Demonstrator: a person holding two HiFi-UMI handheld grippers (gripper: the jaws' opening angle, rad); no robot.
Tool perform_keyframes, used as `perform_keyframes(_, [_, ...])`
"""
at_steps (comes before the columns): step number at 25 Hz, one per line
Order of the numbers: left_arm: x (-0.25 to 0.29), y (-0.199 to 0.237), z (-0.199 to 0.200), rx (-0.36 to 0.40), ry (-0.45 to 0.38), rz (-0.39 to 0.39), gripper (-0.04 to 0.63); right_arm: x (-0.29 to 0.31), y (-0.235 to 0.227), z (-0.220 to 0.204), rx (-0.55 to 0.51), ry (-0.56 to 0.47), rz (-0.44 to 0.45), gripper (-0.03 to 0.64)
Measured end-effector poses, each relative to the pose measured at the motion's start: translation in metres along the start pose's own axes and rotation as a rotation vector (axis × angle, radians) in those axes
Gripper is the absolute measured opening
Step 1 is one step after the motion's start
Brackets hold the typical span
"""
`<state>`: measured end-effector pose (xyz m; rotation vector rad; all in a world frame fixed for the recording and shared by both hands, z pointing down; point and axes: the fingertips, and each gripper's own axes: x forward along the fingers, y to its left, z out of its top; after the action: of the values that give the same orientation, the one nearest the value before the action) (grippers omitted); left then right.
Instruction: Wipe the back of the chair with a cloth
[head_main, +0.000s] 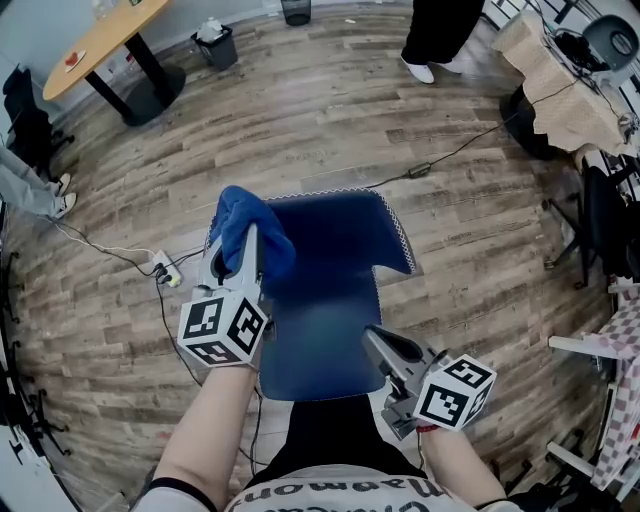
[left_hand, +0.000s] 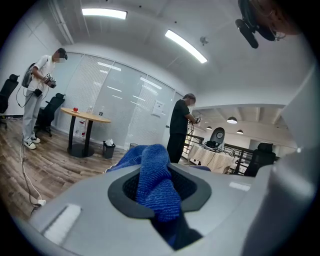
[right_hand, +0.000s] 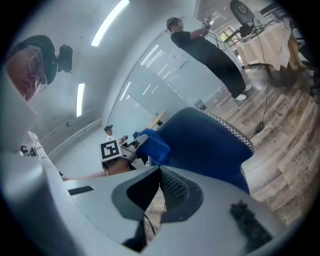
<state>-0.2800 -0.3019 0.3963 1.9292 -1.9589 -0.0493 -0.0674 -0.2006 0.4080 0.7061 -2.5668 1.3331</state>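
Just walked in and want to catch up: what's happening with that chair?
A person works with a gripper in each hand. The left gripper is shut on a blue cloth, holding it at the far left corner of the blue chair. The right gripper is shut and empty, over the chair's near right side.

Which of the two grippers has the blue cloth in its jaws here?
The left gripper: its jaws are shut on the blue cloth, over the blue chair. The right gripper has its jaws together with nothing between them.
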Motion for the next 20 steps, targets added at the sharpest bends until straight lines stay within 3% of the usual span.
perform_keyframes(8, [0.007,-0.016,-0.004,-0.019,-0.004,-0.014,0.086,-0.011,-0.004,0.003,0.012,-0.037,-0.029,0.014])
perform_keyframes(20, [0.025,-0.067,-0.026,0.040,0.061,-0.116,0.084,-0.042,-0.011,0.004,0.022,-0.095,-0.078,0.014])
